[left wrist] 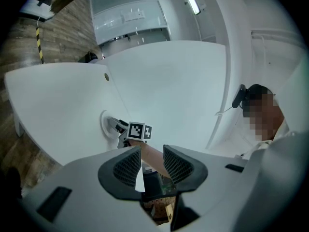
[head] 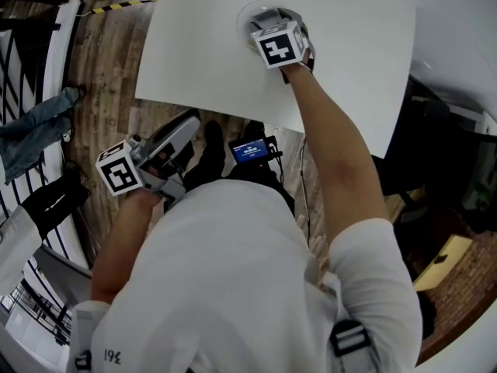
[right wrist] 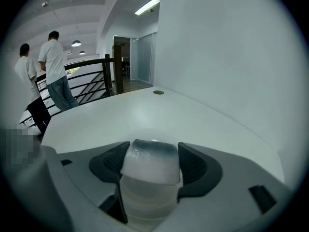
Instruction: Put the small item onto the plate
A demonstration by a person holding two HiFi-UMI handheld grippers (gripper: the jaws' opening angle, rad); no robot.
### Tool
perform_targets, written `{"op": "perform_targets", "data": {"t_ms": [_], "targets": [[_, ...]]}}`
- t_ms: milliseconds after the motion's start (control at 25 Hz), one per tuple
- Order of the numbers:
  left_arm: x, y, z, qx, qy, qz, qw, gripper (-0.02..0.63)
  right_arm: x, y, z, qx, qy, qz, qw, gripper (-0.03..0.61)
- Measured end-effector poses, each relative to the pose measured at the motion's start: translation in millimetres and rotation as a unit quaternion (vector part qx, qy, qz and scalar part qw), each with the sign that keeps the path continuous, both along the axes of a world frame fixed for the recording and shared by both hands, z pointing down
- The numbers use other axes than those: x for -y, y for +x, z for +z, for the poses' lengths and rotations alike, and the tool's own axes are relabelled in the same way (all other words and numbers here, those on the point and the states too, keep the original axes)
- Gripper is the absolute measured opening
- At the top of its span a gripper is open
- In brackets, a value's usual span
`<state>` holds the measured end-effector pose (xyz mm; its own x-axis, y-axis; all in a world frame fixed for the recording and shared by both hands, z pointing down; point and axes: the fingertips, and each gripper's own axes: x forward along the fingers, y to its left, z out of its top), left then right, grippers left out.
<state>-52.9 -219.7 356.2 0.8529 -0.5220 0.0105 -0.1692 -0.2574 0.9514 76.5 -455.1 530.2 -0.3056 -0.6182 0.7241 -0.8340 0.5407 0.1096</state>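
Right gripper (head: 270, 18) reaches out over the round white plate (head: 245, 15) on the white table (head: 349, 61). Its jaws stand wide and press on both sides of the small frosted translucent ribbed plastic item with a grey top (right wrist: 149, 161). The item sits in that grip above the plate area; I cannot tell whether it touches the plate.

Left gripper (left wrist: 152, 158) is held back near my body, off the table edge. Its jaws are partly apart with nothing between them.
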Motion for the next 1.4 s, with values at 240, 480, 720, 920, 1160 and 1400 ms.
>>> {"op": "perform_targets", "data": {"t_ms": [240,480,720,920,1160,1400], "targets": [[-0.4,-0.2,3.3,0.003,-0.004,0.0,1.0,0.127,-2.5,-1.4,6.2,-0.009,0.009,-0.012,1.0,0.305],[-0.4,0.5,4.6,0.011,-0.013,0.002,0.9999,0.127,-6.4,4.3,13.3,-0.025,0.006,-0.01,1.0,0.305],[-1.5,0.2,6.1,0.017,-0.014,0.007,0.9997,0.127,-7.2,7.3,16.9,-0.014,-0.005,0.007,1.0,0.305],[-2.4,-0.2,8.6,0.017,-0.019,0.006,0.9997,0.127,-6.0,8.6,19.5,0.0,-0.016,0.019,1.0,0.305],[-3.1,-0.8,8.6,0.014,-0.023,0.002,0.9996,0.127,-4.5,8.4,23.1,0.019,-0.018,0.03,0.999,0.305],[-3.1,-1.4,10.2,0.019,-0.025,0.003,0.9995,0.127,-12.2,12.5,26.9,0.033,-0.046,0.053,0.997,0.305]]}}
